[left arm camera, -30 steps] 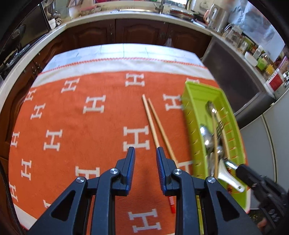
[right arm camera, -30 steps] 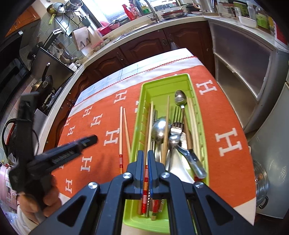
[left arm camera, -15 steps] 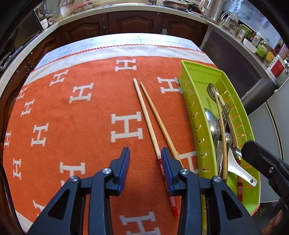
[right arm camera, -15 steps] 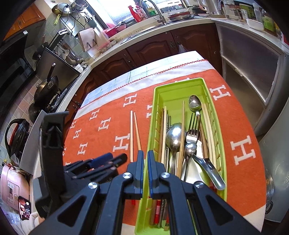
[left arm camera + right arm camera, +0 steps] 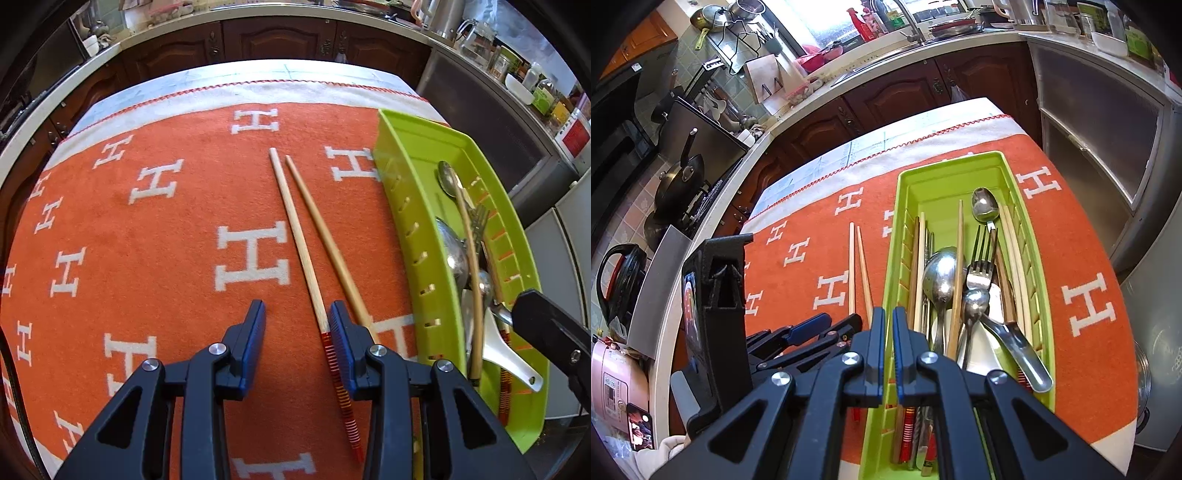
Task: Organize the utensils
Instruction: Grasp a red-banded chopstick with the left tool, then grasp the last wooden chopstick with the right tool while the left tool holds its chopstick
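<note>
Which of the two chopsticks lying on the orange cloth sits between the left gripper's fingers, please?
The paler chopstick, the one farther from the green tray; the darker chopstick passes outside the fingers, on the tray side.

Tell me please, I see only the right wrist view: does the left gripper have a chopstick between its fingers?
Observer: Yes. In the left wrist view the left gripper is open, its jaws have just been opening, and the paler chopstick lies between them, not gripped.
Operator: And the second chopstick?
Observer: The darker chopstick runs outside the jaws, passing under the finger on the side of the green tray.
Operator: Which end is at the gripper?
Observer: The red-striped end of the paler one; both plain tips point away.
</note>
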A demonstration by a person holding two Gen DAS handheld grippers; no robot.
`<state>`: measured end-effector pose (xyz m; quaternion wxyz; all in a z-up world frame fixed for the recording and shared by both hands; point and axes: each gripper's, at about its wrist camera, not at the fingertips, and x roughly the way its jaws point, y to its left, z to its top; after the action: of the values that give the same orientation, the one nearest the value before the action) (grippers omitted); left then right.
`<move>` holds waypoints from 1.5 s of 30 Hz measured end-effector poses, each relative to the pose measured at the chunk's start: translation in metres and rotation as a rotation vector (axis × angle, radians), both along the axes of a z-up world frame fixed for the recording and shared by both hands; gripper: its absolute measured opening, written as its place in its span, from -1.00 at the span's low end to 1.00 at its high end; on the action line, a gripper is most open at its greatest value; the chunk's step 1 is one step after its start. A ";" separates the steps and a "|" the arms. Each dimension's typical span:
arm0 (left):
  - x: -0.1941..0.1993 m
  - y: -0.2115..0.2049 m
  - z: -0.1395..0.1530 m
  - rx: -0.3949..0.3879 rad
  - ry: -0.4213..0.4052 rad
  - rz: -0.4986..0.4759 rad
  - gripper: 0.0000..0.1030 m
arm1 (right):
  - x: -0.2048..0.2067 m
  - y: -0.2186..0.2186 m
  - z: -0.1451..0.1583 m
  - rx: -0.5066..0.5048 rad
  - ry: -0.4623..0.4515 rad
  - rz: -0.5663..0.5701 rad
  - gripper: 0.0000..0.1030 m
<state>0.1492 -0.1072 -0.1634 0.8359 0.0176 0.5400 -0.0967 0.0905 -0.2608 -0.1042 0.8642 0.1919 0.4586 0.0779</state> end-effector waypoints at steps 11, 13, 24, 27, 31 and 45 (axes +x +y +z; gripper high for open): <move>-0.002 0.008 -0.002 0.035 -0.044 0.002 -0.83 | -0.002 0.007 0.000 -0.011 -0.004 0.014 -0.91; -0.002 0.015 -0.002 0.001 -0.031 0.008 -0.90 | -0.002 0.009 0.002 -0.014 -0.007 0.024 -0.91; -0.004 0.071 0.015 -0.088 -0.020 0.111 -0.93 | 0.028 0.045 0.013 -0.029 0.015 0.141 -0.65; -0.005 0.085 0.024 -0.105 -0.038 0.137 -0.93 | 0.050 0.056 0.006 -0.032 0.086 0.149 -0.65; -0.002 0.103 0.027 -0.130 -0.040 0.168 -0.93 | 0.078 0.073 -0.008 -0.073 0.185 0.163 -0.65; 0.002 0.141 0.009 -0.173 -0.014 0.200 -0.92 | 0.106 0.093 -0.050 -0.284 0.346 0.110 -0.65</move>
<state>0.1508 0.0341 -0.1547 0.8435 -0.1076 0.5230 -0.0590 0.1969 -0.1678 -0.1538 0.7854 0.0536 0.6161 0.0257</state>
